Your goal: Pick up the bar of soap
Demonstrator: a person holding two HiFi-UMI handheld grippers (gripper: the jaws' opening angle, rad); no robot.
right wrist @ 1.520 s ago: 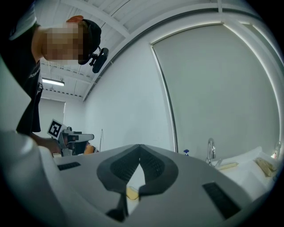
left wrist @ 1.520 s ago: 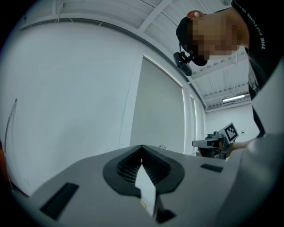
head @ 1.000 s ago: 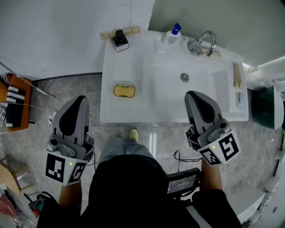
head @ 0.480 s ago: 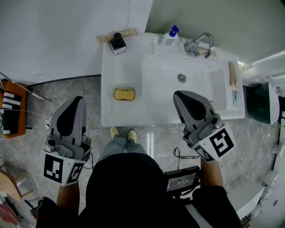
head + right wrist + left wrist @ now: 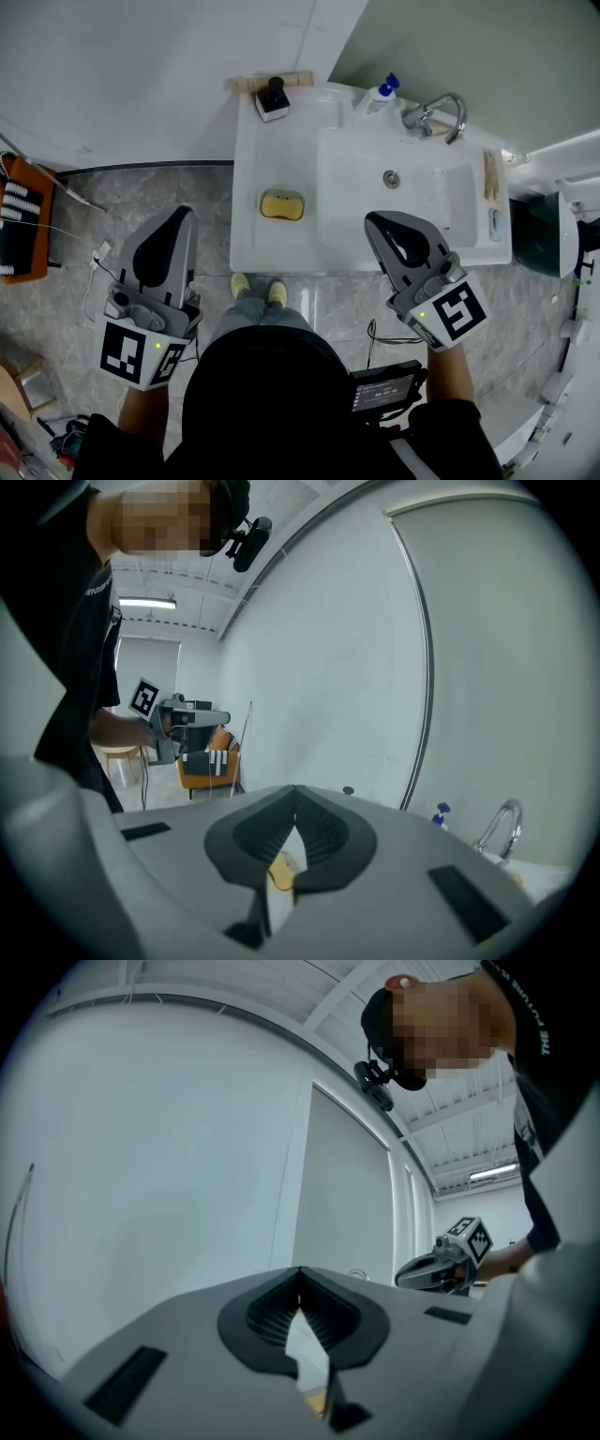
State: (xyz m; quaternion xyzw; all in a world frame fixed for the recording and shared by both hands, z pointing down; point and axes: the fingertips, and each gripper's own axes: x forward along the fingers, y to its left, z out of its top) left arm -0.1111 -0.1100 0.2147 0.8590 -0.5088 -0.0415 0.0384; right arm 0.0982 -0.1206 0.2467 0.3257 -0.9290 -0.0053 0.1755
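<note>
Near: left gripper front-left of the basin, right gripper at its front rim, both claws closed tip to tip, holding nothing | Mid: bar of soap on the ledge left of the basin | Plan: we open one claw wide, pinch the long sides gently; it may slip.

Left gripper: grey shell, black-and-white marker cube.
Right gripper: alike.
Clothes: black top, yellow shoes.

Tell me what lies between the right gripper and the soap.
Nothing stands there. In the head view, only bare white sink separates the right gripper from the soap.
</note>
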